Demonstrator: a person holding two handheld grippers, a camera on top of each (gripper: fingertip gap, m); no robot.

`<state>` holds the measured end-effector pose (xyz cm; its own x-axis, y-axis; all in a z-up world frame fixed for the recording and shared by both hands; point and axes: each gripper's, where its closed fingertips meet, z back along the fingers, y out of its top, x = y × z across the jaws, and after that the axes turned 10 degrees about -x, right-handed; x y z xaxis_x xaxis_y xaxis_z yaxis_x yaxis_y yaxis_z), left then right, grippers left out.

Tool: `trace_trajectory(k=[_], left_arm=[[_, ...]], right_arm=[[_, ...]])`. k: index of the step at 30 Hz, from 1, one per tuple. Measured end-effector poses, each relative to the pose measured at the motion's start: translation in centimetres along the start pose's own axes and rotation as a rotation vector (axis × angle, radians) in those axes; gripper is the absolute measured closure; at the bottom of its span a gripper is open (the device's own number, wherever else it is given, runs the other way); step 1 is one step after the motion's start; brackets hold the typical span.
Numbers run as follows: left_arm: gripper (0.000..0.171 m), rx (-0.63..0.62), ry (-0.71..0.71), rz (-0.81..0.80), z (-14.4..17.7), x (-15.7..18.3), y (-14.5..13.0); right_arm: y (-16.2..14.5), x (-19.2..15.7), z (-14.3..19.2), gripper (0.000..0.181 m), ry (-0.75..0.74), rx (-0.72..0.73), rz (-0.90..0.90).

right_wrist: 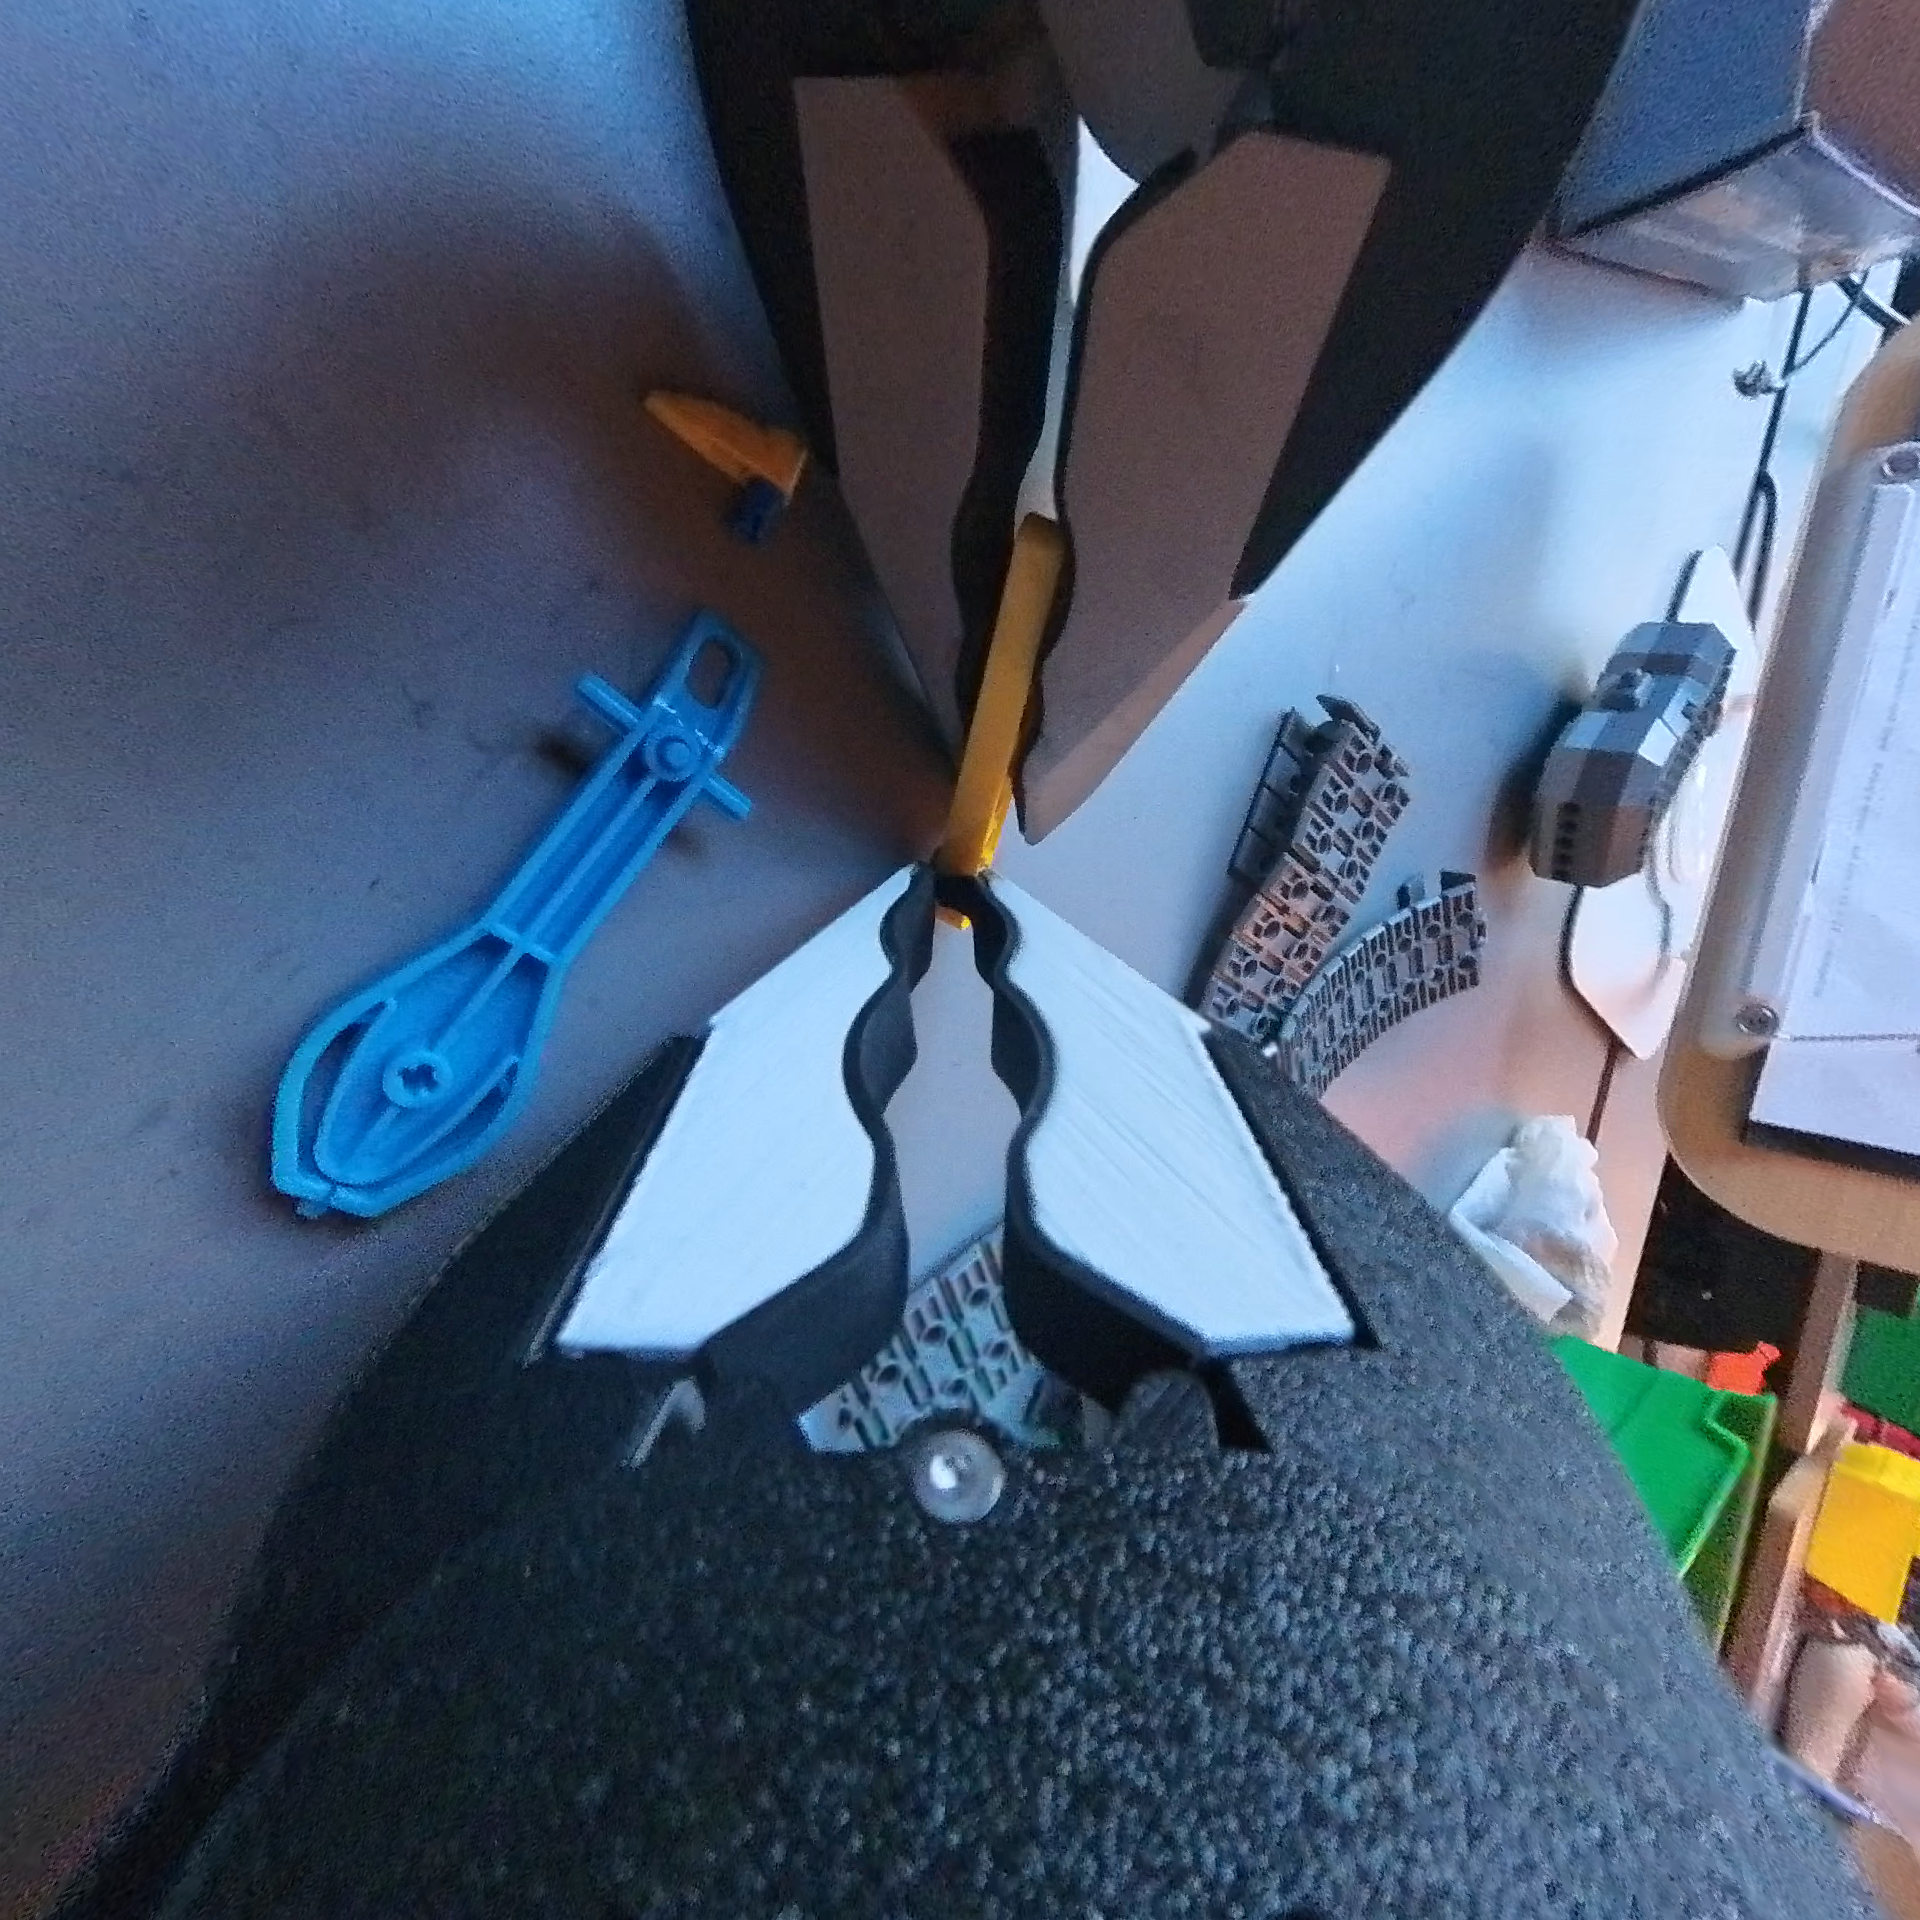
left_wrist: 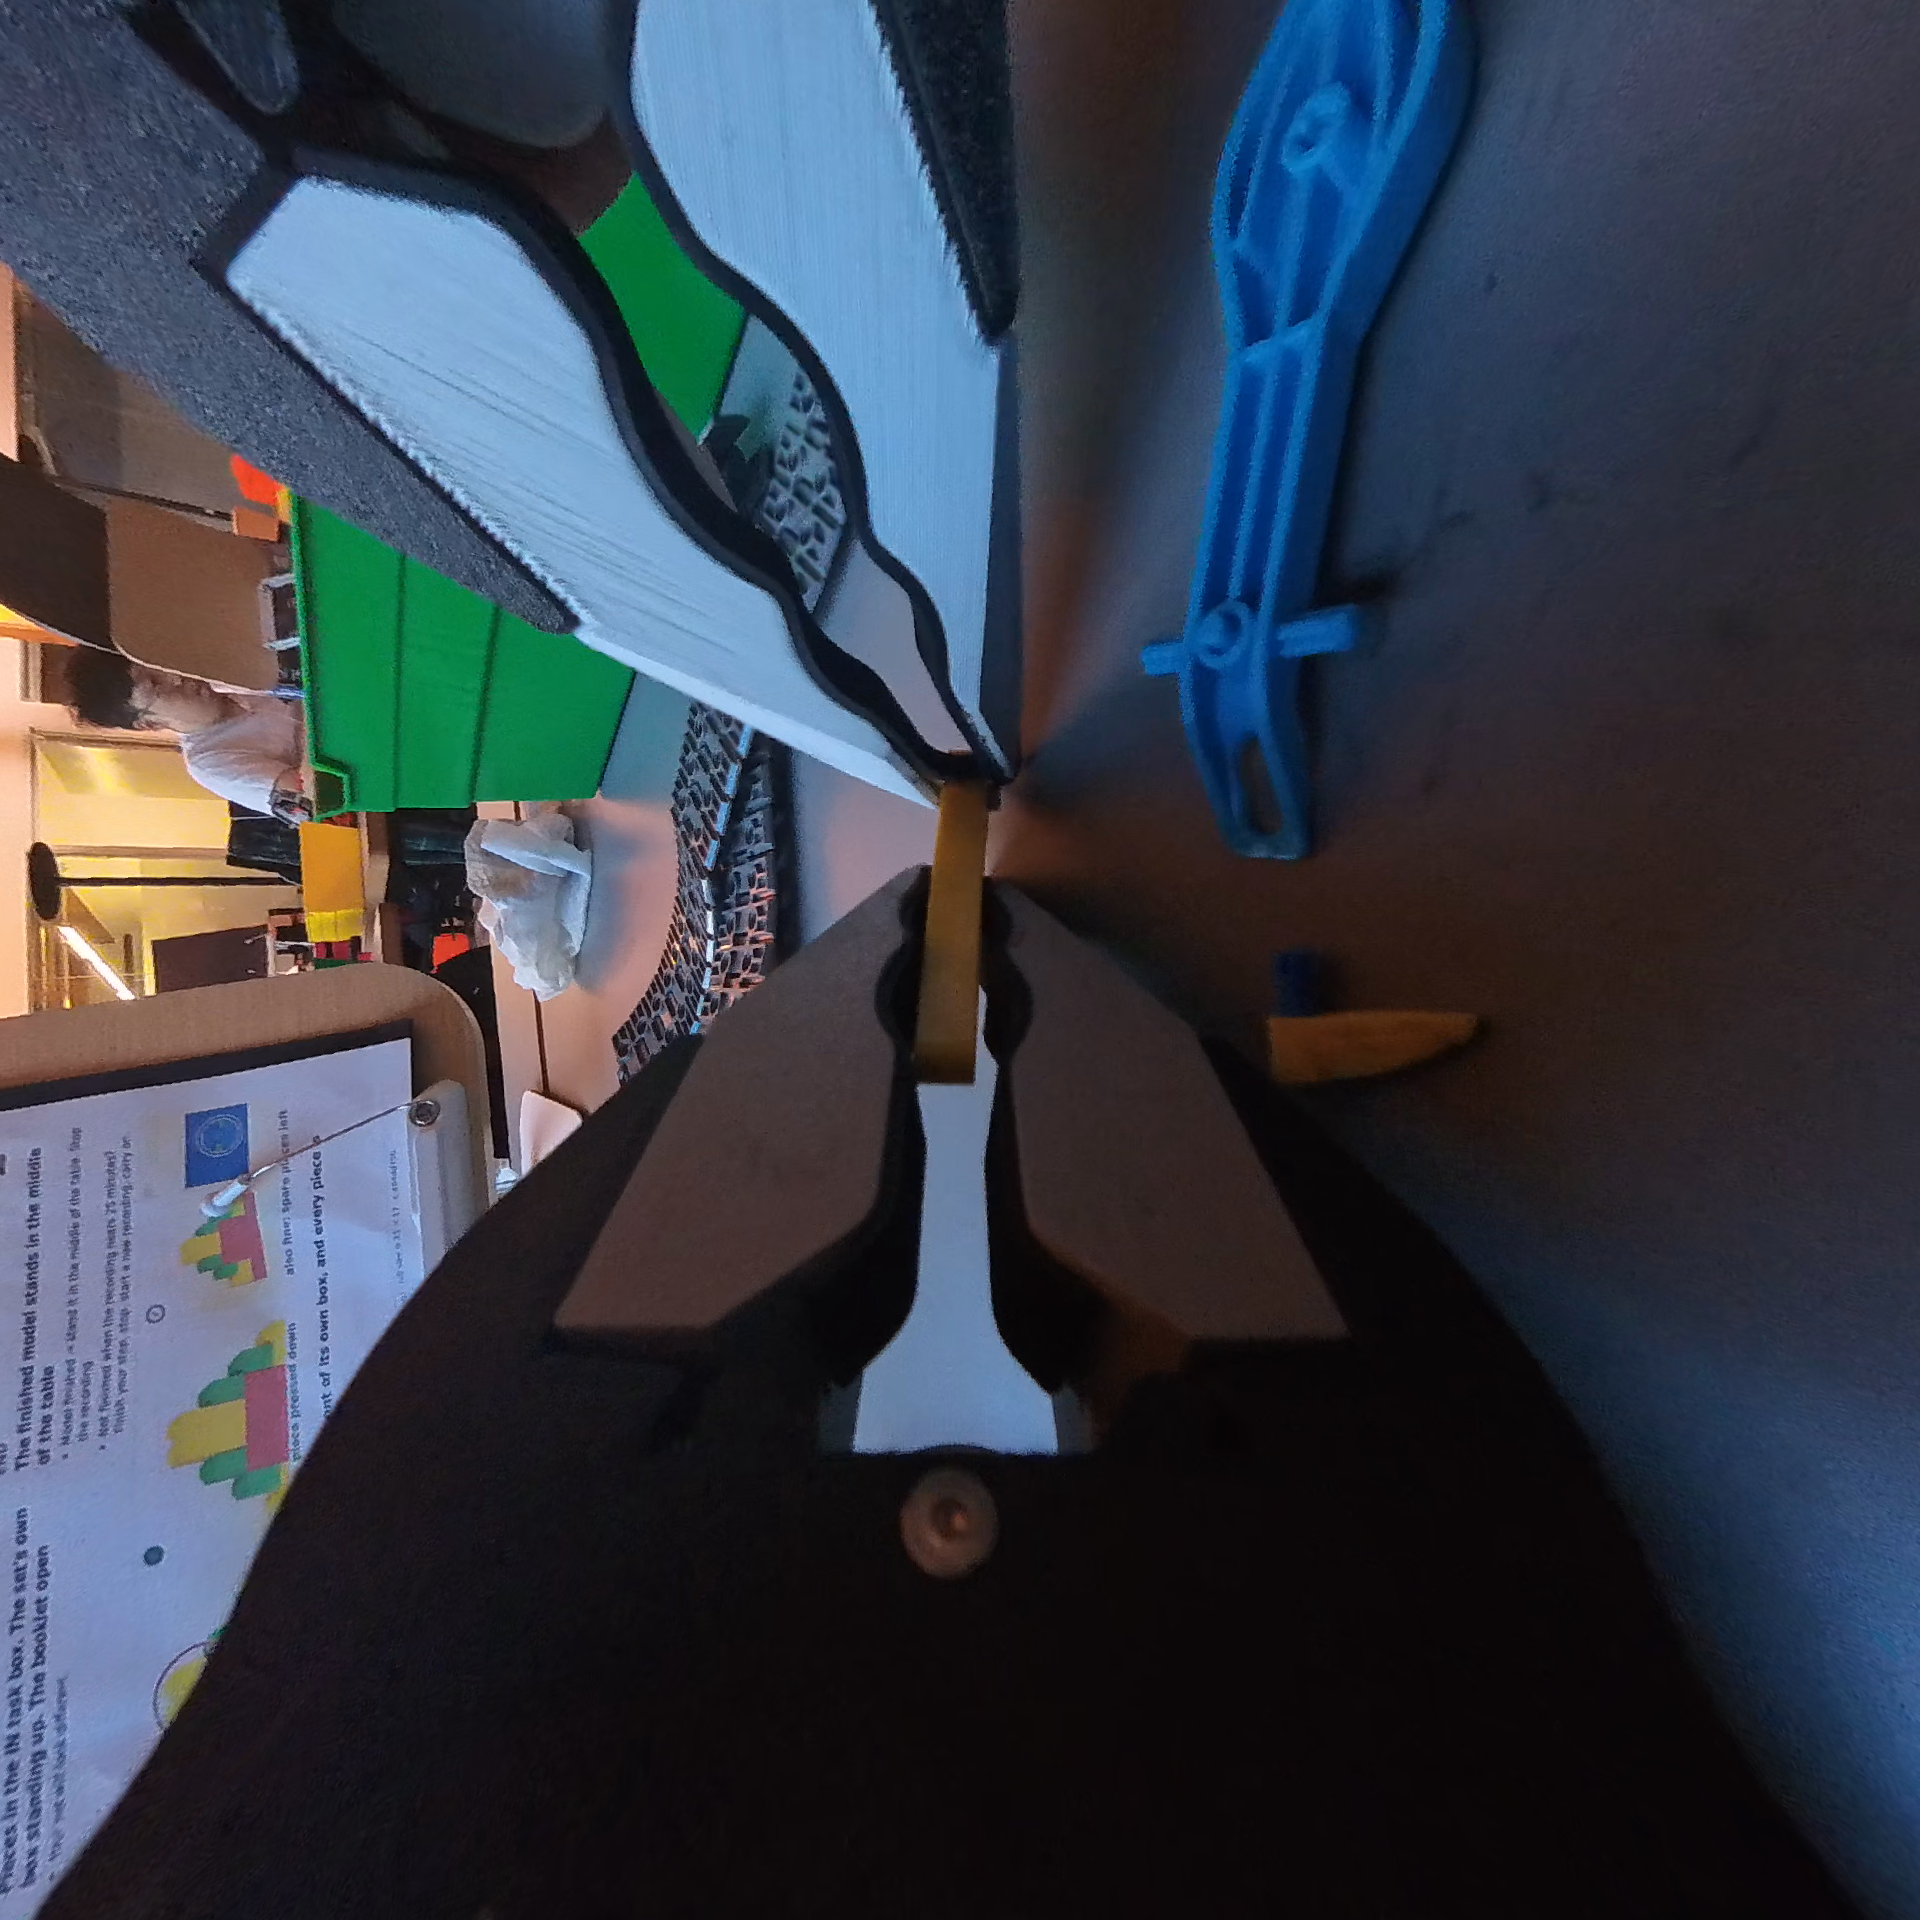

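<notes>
My left gripper [left_wrist: 951, 899] is shut on a thin yellow piece [left_wrist: 951, 966], which stands on edge between its brown fingers and pokes out past the tips. My right gripper [right_wrist: 954, 891], with white fingers and black wavy pads, comes at it from the opposite side and pinches the far end of the same yellow piece [right_wrist: 1003, 665]. The two grippers meet tip to tip just above the dark table. In the left wrist view the right gripper [left_wrist: 971, 774] reaches in from the upper left. In the right wrist view the left gripper [right_wrist: 987, 800] reaches down from the top.
A blue plastic lever tool [left_wrist: 1299, 416] [right_wrist: 499, 956] lies flat on the table. A small yellow wedge with a blue pin [left_wrist: 1361, 1039] [right_wrist: 727, 436] lies nearby. Dark curved track pieces [right_wrist: 1340, 894], a grey block model [right_wrist: 1621, 769], a crumpled white bag [left_wrist: 530, 894], a green bin [left_wrist: 447, 686] and an instruction sheet [left_wrist: 208, 1299] lie farther off. Only a small space, under 4 cm, lies between the two pairs of fingers. Both grippers' tips are roughly 25 cm from the grey block model [right_wrist: 1621, 769].
</notes>
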<state>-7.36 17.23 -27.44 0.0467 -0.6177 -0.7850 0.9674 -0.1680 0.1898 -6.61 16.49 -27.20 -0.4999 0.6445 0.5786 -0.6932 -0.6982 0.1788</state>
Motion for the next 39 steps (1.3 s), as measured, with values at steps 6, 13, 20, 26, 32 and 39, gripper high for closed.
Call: trace_trajectory(k=[6,13,20,26,32,39], left_arm=[[0.166,0.004,0.012,-0.018,-0.06,-0.05,0.01],[0.166,0.004,0.055,-0.086,-0.09,-0.08,-0.03],[0.166,0.033,0.032,-0.089,-0.13,0.0,0.09],[0.166,0.029,0.033,-0.082,-0.14,0.0,0.06],[0.166,0.031,0.031,-0.077,-0.12,0.01,0.08],[0.166,0.037,0.034,-0.08,-0.11,0.01,0.14]], right_arm=[[0.03,0.03,0.01,0.179,0.059,0.032,0.055],[0.07,-0.02,0.07,0.179,0.127,0.069,0.034],[-0.05,-0.11,0.22,0.179,0.122,0.029,-0.007],[-0.09,-0.08,0.24,0.179,0.105,0.004,-0.006],[-0.1,-0.07,0.27,0.179,0.08,-0.004,-0.002],[-0.09,-0.14,0.34,0.179,0.074,0.004,0.026]])
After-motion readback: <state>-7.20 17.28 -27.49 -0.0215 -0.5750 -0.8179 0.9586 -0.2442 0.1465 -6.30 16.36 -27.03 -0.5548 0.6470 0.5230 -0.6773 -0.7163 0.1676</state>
